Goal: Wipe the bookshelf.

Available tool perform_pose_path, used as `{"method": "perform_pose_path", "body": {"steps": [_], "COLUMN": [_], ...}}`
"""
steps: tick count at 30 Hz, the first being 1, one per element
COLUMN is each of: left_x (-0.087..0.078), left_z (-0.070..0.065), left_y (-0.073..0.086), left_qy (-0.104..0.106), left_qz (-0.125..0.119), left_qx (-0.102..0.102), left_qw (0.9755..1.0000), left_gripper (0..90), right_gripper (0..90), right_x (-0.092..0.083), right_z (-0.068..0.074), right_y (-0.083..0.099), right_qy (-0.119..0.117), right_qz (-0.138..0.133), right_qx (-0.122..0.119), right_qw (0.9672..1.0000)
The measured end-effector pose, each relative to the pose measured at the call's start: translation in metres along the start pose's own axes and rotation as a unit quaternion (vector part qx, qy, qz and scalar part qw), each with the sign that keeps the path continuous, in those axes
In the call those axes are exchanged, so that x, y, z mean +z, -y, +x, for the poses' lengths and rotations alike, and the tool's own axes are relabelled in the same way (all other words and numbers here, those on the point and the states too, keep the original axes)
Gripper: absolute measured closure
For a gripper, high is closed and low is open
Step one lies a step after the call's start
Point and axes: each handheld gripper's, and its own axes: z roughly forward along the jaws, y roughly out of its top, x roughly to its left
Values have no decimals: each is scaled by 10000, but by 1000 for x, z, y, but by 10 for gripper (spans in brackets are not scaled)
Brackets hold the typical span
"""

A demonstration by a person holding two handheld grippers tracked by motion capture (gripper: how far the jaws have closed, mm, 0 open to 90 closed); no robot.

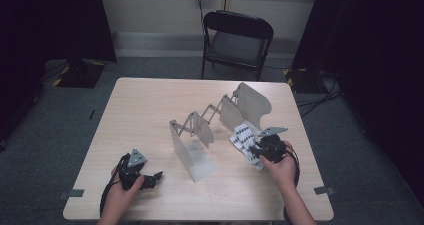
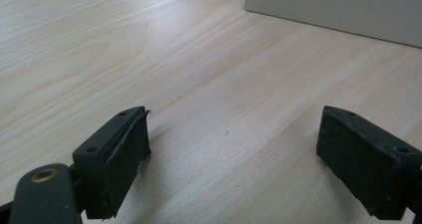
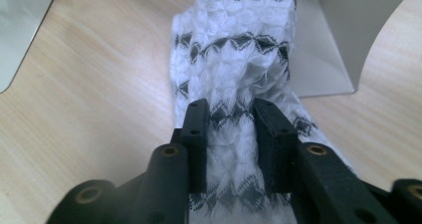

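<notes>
I have the right gripper (image 1: pixel 261 150) on the sock (image 3: pixel 234 55), a white knit with black zigzag bands that lies on the table (image 1: pixel 150 105) at its right side, just beside the far panels of the rack (image 1: pixel 220 120), a folding metal divider standing across the middle. In the right gripper view the jaws stand narrow with a fold of knit bunched between them, the pads (image 3: pixel 271 134) touching the cloth on both sides; I cannot tell whether they grip it firmly. Main risk: the hold takes in a raised fold and not the whole thickness, so the sock may slip out or stretch if I lift quickly. Second risk: the sock's far end lies against the base of a rack panel, so a pull toward the panels could snag the knit or nudge the rack, which stands free and would probably shift. The right hand comes in from the lower right, gripper angled down and forward over the sock. The left gripper (image 1: pixel 142 177) rests low near the front left, jaws wide and empty over bare wood, well apart from the sock
</notes>
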Motion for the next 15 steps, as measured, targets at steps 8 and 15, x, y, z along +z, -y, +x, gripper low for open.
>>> {"method": "perform_pose_path", "body": {"steps": [8, 15], "left_x": [0, 0], "left_z": [0, 0], "left_y": [0, 0], "left_qy": [-11, -9], "left_qz": [4, -1], "left_qx": [15, 12], "left_qw": [10000, 10000], "left_gripper": [129, 129], "right_gripper": [524, 466], "right_x": [-7, 3], "right_z": [-2, -7], "right_y": [-6, -24], "right_qy": [89, -41], "right_qz": [-240, -354], "right_qx": [257, 272], "right_qw": [9993, 9990]}}
